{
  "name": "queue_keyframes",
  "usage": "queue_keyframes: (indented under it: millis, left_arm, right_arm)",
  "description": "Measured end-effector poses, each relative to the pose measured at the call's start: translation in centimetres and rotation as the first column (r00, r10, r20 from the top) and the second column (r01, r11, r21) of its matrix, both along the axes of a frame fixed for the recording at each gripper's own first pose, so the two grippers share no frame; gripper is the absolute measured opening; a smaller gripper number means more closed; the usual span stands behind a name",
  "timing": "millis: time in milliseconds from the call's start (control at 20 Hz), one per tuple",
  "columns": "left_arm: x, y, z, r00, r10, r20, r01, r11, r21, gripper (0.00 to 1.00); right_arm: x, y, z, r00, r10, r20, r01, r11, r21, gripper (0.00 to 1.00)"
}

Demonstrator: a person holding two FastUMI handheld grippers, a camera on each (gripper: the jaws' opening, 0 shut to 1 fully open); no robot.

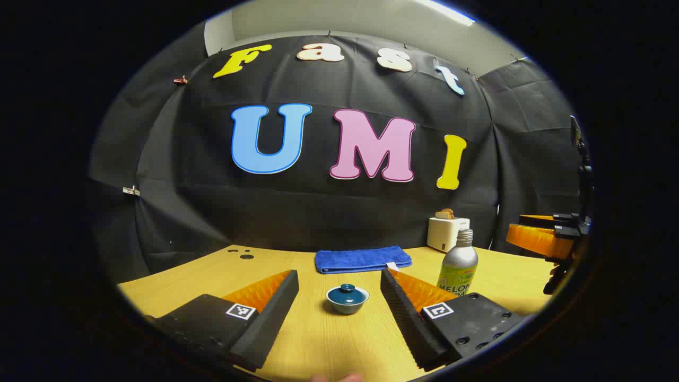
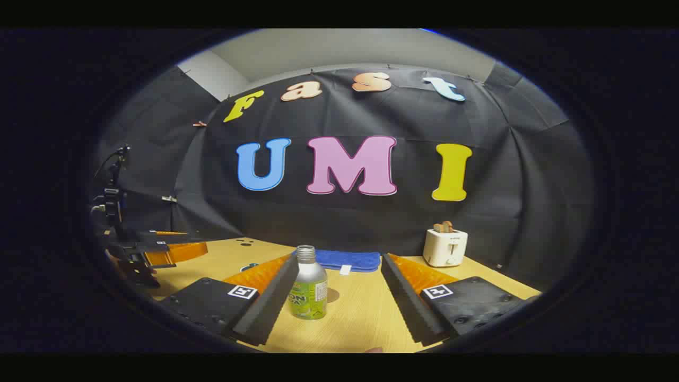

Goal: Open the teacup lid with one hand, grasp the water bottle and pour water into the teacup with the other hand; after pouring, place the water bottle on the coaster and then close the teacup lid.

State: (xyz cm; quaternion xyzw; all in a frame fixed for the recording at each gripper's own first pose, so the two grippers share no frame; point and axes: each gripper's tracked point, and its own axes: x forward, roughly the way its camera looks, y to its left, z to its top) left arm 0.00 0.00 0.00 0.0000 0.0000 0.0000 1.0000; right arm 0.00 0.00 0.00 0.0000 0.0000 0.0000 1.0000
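Jaws spread wide on both tools, nothing gripped. Left gripper (image 1: 339, 300) lined up on the small lidded blue-and-white ceramic teacup (image 1: 347, 298), sitting on the pale wooden table (image 1: 318, 345) beyond the fingertips. Right gripper (image 2: 339, 297) aimed just right of the uncapped silver metal water bottle (image 2: 307, 289), near its left finger. Blue folded towel (image 1: 363, 259) and white toaster (image 2: 445, 246) at the far edge. Opening step, apparently: approach not yet a grasp. Next: ease forward, pinch the lid knob, lift.

A: Surfaces?
B: My table (image 1: 329, 339) was matt pale wood grain. Teacup (image 1: 347, 300) and lid (image 1: 347, 291) looked glossy ceramic.
A: Bottle?
B: Water bottle (image 2: 308, 289): brushed metal, glossy printed label. Towel (image 1: 363, 259) was nubby cloth; toaster (image 2: 445, 246) smooth plastic.
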Motion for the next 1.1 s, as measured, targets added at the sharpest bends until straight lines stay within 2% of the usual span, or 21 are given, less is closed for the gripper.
queue_keyframes:
  millis: [700,950,1100]
  left_arm:
    - [0.6,-0.1,-0.5,1.0,-0.01,0.004,0.01,1.0,-0.022,0.99]
    - [4.1,-0.9,-0.5,0.998,-0.065,-0.01,0.065,0.998,0.006,0.99]
    - [7.7,-0.8,-2.1,0.994,-0.078,-0.071,0.082,0.996,0.045,0.98]
  right_arm:
    - [0.3,-0.2,-0.5,1.0,0.0,-0.006,0.0,1.0,0.01,0.97]
    - [0.1,-0.4,-0.1,1.0,-0.004,0.005,0.004,1.0,-0.005,0.97]
    - [0.0,-0.8,0.2,1.0,-0.007,0.012,0.007,1.0,0.0,0.96]
